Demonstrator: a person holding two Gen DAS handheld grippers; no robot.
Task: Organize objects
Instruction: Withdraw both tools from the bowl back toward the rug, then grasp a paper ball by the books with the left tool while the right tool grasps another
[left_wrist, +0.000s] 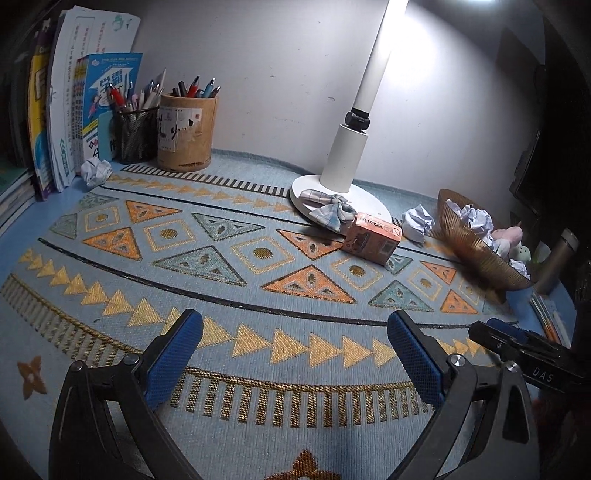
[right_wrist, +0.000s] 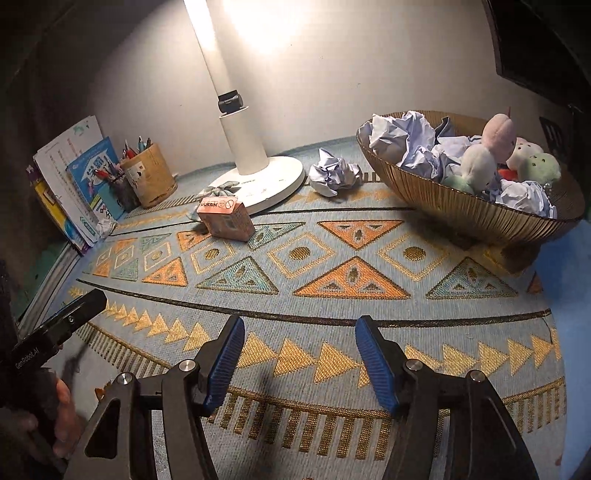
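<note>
Lamplit white walls corner a patterned blue mat; both grippers' fingers hover spread, empty.

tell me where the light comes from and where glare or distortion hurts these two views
Left wrist view: the desk lamp lights from the top right, its glow washing out the wall there; corners fall dark, and fisheye bends the patterned mat. Right wrist view: the lamp's glare blows out the upper wall, the gold bowl throws a shadow below itself, and the edges vignette.
</note>
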